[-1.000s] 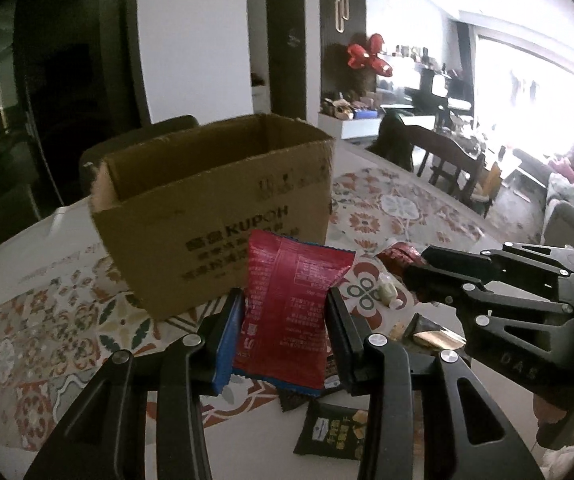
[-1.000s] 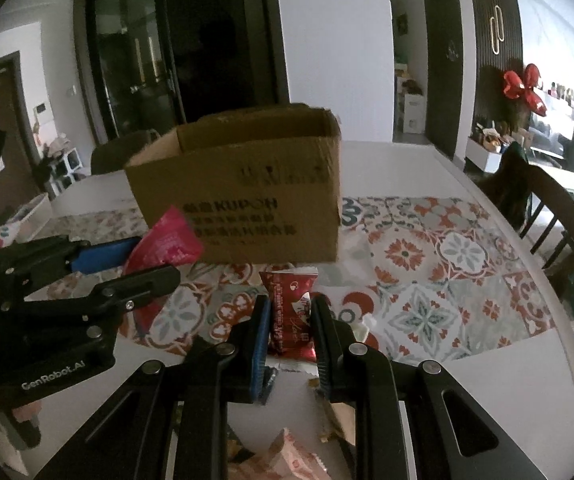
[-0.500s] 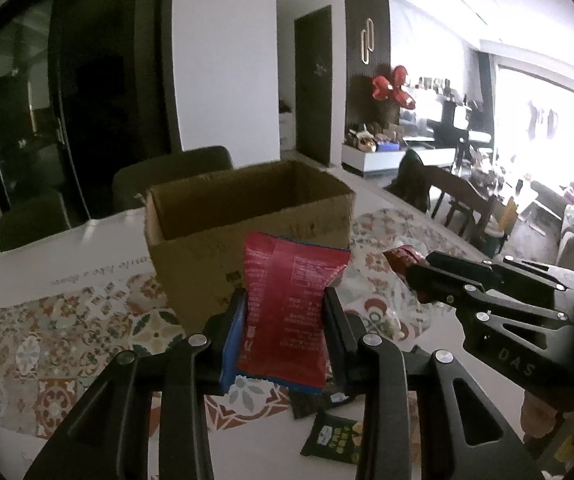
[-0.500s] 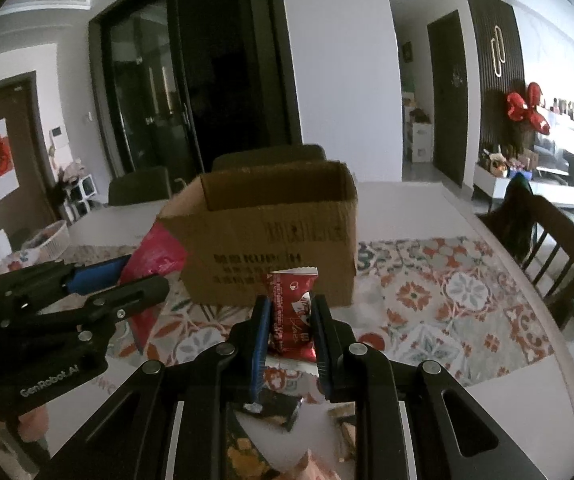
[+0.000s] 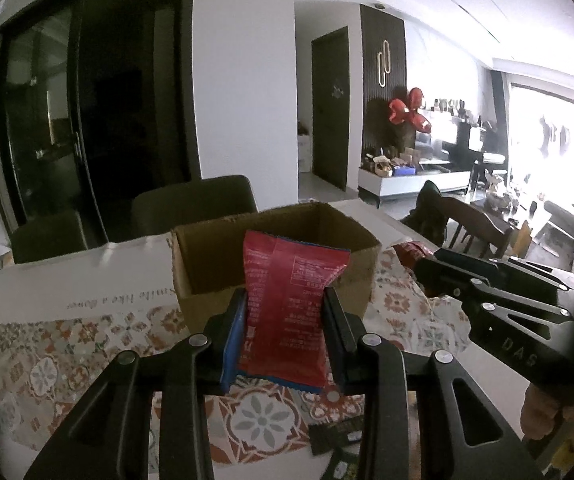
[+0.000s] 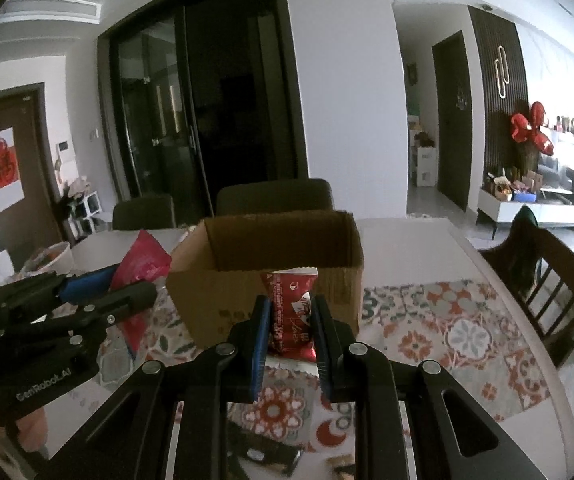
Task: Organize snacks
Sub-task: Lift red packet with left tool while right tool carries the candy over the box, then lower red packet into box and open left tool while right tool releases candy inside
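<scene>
An open brown cardboard box (image 5: 275,264) (image 6: 265,272) stands on the patterned table runner ahead of both grippers. My left gripper (image 5: 285,312) is shut on a large red snack packet (image 5: 287,304), held upright in front of the box's near wall. My right gripper (image 6: 289,316) is shut on a small red and white snack packet (image 6: 291,312), also just before the box. In the right wrist view the left gripper (image 6: 131,288) and its red packet (image 6: 143,260) sit at the left. In the left wrist view the right gripper (image 5: 423,268) reaches in from the right.
Several dark snack packets (image 5: 337,436) (image 6: 271,454) lie on the table near me. Dark chairs (image 5: 195,208) stand behind the box and a wooden chair (image 6: 547,280) at the right edge. A white bowl (image 6: 53,258) sits far left. The white table (image 6: 407,240) stretches beyond the box.
Both grippers have risen with their packets, so the views now look over the box's near wall into its opening. The table's loose snacks have dropped lower in view.
</scene>
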`<act>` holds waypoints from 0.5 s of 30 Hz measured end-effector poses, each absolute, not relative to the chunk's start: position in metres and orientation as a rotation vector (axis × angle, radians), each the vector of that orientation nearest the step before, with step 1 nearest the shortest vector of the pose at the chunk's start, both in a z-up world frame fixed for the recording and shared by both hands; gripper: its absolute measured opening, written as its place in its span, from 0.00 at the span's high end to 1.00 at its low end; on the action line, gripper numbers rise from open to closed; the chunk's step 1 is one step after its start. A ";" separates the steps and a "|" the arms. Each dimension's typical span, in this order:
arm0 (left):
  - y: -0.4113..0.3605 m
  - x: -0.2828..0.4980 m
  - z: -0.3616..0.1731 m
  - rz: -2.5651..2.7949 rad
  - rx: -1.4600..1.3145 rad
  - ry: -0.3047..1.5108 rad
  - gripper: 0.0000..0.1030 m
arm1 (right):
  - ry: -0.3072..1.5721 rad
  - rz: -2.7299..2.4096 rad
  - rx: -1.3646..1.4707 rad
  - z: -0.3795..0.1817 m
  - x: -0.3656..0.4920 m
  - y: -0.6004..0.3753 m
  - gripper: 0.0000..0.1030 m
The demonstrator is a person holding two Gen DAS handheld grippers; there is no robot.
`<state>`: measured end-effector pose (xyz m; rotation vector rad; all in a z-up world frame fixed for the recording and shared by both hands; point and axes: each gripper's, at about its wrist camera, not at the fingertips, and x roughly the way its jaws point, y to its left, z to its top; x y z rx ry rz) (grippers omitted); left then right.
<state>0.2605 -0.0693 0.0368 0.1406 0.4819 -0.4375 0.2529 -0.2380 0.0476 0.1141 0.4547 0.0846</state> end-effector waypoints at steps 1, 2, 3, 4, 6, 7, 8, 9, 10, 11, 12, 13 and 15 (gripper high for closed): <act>-0.069 0.263 0.038 -0.433 0.138 0.478 0.65 | 0.450 0.085 0.111 0.049 0.255 -0.238 0.79; -0.069 0.266 0.040 -0.432 0.137 0.477 0.65 | 0.445 0.085 0.107 0.051 0.258 -0.238 0.79; -0.070 0.269 0.041 -0.430 0.137 0.475 0.65 | 0.439 0.087 0.103 0.054 0.261 -0.238 0.79; -0.070 0.272 0.043 -0.425 0.137 0.471 0.65 | 0.436 0.089 0.101 0.056 0.264 -0.239 0.79; -0.071 0.278 0.046 -0.423 0.138 0.466 0.65 | 0.428 0.091 0.094 0.061 0.272 -0.239 0.79; -0.071 0.281 0.048 -0.420 0.140 0.462 0.65 | 0.424 0.091 0.089 0.063 0.277 -0.240 0.79; -0.072 0.285 0.049 -0.418 0.142 0.460 0.65 | 0.421 0.091 0.086 0.064 0.278 -0.240 0.79; -0.072 0.288 0.050 -0.417 0.143 0.460 0.65 | 0.416 0.090 0.082 0.066 0.281 -0.239 0.79; -0.073 0.293 0.052 -0.415 0.141 0.459 0.66 | 0.413 0.091 0.080 0.068 0.284 -0.240 0.79; -0.073 0.296 0.052 -0.415 0.140 0.458 0.66 | 0.409 0.092 0.077 0.070 0.288 -0.240 0.79; -0.074 0.300 0.053 -0.415 0.143 0.458 0.66 | 0.407 0.094 0.074 0.072 0.292 -0.240 0.79; -0.075 0.305 0.055 -0.414 0.142 0.458 0.66 | 0.407 0.097 0.074 0.073 0.296 -0.240 0.79; -0.076 0.311 0.057 -0.415 0.142 0.457 0.66 | 0.412 0.106 0.076 0.075 0.305 -0.241 0.79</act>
